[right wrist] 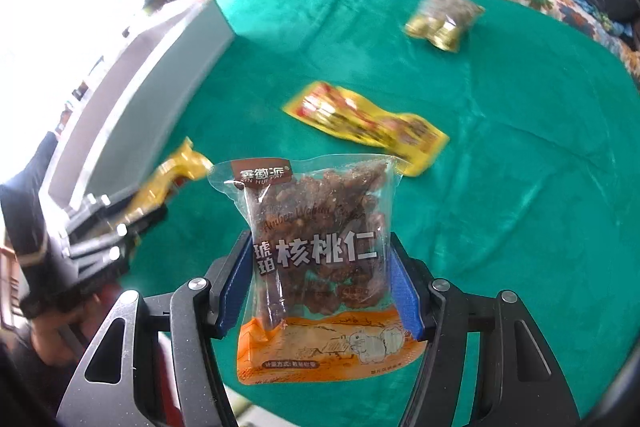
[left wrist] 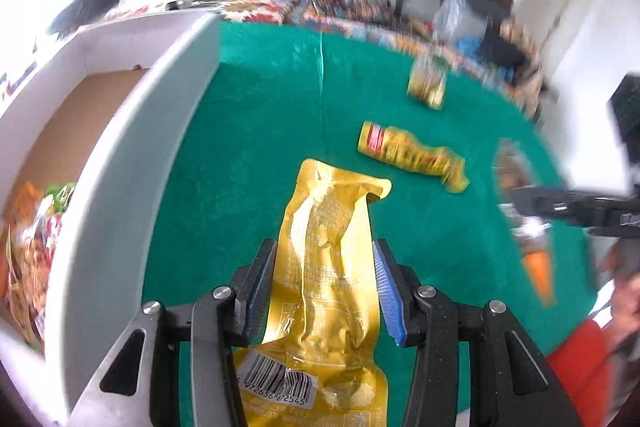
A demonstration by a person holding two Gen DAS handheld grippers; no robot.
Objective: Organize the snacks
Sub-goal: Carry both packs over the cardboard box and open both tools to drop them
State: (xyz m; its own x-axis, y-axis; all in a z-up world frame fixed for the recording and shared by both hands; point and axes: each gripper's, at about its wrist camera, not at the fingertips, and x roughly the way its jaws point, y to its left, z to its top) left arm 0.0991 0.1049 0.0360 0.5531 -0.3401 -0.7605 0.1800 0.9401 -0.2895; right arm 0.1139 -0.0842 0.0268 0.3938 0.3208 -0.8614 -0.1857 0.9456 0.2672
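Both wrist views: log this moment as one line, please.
left gripper: holds gold pouch | right gripper: holds walnut bag | two packets left on green cloth

- Gold pouch (left wrist: pixel 320 291): near end cut off by the bottom edge of the left wrist view; print too small to read.
- White box (left wrist: pixel 120 187), left side: contents (left wrist: pixel 28 251) blurred; near corner runs out of frame.
- Far small packet (left wrist: pixel 427 85): motion-blurred, label unreadable.
- Yellow wrapper (left wrist: pixel 412 155): smeared, text illegible.
- Right gripper (left wrist: pixel 528 205): fingers blurred at the right edge; body cut off.
- Walnut bag (right wrist: pixel 324 259): bottom print tiny, partly behind the blue pads (right wrist: pixel 404 291).
- Left gripper (right wrist: pixel 132 215): blurred, mostly hiding its gold pouch.
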